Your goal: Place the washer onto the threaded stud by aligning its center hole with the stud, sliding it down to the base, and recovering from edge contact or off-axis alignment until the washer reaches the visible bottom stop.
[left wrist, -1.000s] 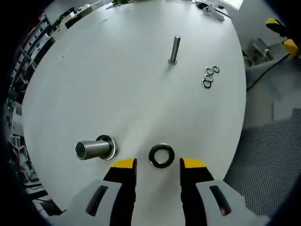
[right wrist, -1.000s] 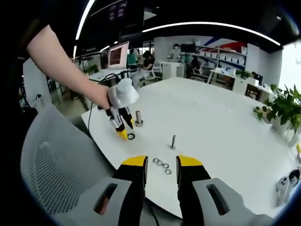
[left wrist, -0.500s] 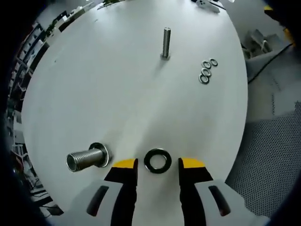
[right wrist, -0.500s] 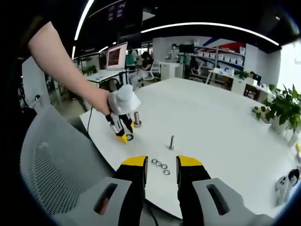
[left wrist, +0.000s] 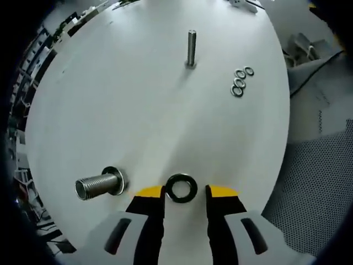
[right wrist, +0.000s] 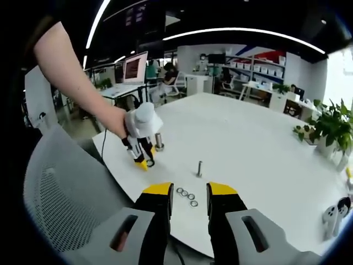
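Left claw (left wrist: 181,191) astride washer (left wrist: 181,187)

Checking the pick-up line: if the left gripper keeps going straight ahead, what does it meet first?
Probably the black washer, lying flat on the table between the open left gripper tips.

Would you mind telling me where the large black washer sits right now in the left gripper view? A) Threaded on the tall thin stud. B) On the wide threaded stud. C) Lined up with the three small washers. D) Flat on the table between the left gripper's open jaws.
D: the black washer lies flat on the table between the yellow tips of the left gripper, apart from both studs and the small washers.
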A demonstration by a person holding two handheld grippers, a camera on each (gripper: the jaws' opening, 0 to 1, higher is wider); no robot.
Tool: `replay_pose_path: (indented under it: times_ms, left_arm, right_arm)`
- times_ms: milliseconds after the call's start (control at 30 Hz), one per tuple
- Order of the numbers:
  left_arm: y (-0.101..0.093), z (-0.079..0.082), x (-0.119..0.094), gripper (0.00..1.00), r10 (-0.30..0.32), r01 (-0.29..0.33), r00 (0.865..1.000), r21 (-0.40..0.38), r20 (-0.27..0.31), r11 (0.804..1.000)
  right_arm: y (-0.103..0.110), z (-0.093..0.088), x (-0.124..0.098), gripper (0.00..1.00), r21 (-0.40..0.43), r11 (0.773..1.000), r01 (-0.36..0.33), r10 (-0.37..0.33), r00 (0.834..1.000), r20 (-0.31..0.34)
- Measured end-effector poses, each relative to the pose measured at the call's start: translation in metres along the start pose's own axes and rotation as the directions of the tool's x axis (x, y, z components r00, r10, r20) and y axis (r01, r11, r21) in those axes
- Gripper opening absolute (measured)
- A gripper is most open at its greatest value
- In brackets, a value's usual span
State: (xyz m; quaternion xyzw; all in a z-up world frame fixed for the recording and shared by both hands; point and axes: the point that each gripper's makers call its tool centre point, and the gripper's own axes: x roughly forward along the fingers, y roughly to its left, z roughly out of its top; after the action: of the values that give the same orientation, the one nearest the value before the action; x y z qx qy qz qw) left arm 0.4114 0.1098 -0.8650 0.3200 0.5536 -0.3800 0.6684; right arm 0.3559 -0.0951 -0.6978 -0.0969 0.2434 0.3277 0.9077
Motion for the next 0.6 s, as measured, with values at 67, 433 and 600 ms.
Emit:
replay_pose_path:
  times_ms: [67, 433, 600]
  left_arm:
    - [0.0008, 0.0004, 0.0007, 0.24, -0.002, 0.002, 1.0, -0.002, 0.001, 1.0]
    - [-0.003, 0.0005, -0.0003, 0.2, 0.007, -0.007, 0.999, 0.01, -0.044, 1.0]
    - [-0.0021, -0.0005, -0.0004, 0.19, 0.004, -0.004, 1.0, -0.001, -0.016, 1.0]
  right_arm:
    - [0.0005, 0.0002, 0.0, 0.27, -0.001, 1.0, -0.002, 0.002, 1.0, 0.001]
    - [0.0024, 0.0004, 0.0003, 0.27, -0.009, 1.0, -0.008, 0.008, 1.0, 0.002]
    - [0.0015, 0.0, 0.0001, 0.27, -0.006, 1.0, -0.006, 0.006, 1.0, 0.002]
